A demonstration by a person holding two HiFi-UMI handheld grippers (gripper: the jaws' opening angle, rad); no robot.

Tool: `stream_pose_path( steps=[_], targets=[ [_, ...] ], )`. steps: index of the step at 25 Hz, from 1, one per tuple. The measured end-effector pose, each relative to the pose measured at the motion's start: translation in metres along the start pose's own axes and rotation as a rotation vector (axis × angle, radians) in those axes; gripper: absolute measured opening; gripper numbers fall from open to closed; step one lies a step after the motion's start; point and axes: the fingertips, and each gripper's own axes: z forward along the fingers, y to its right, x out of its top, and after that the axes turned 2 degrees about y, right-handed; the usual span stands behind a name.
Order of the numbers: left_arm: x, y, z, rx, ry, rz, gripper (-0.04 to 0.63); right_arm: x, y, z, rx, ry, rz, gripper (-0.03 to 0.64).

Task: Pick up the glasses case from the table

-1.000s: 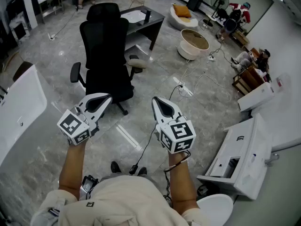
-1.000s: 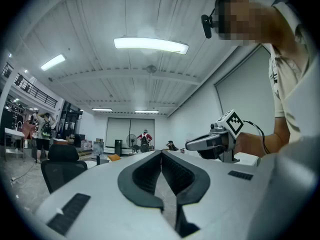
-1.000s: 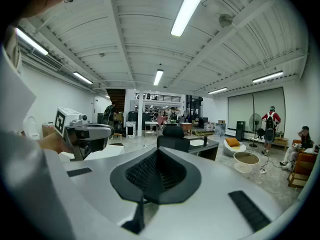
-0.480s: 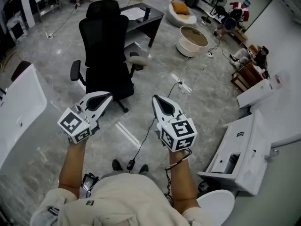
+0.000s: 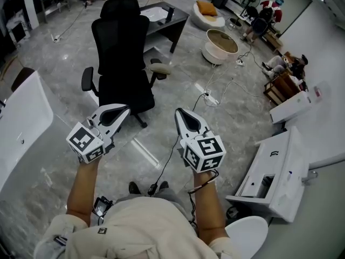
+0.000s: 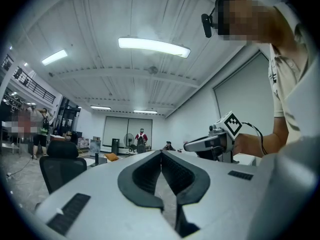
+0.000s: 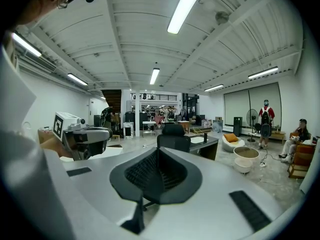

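**Grippers shut and empty above the floor**

Left gripper (image 6: pixel 161 153) is closed, jaws pressed together with nothing between them. I'm reading the same on the right gripper (image 7: pixel 157 150): jaws together, nothing held. From the head view, both are held out side by side at about the same level, apart from each other, over the grey marble floor (image 5: pixel 237 117). A black office chair (image 5: pixel 123 63) stands just ahead of the left gripper. Beyond the chair is a dark bench (image 5: pixel 173 25) carrying a white sheet (image 5: pixel 152 16) and a small dark upright thing (image 5: pixel 169 18), too small for me to name. As for the glasses case, I cannot pick it out in any view. A black cable (image 5: pixel 164 169) trails across the floor between the two forearms.
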Motion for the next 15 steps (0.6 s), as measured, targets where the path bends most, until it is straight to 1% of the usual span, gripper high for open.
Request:
stream_pose_path(
  steps=[7,11,15],
  targets=[
    [-0.013,-0.021,0.005,0.031,-0.026,-0.003,0.017,-0.006,0.012,0.033,0.035,-0.010,0.020,0.026],
    [-0.014,-0.040,0.015,0.082,-0.041,-0.005,0.017,-0.006,0.025,0.058,0.075,-0.011,0.032,0.026],
    [-0.011,-0.053,0.033,0.125,-0.047,0.002,0.017,0.002,0.043,0.081,0.124,-0.008,0.034,0.026]
  ],
)
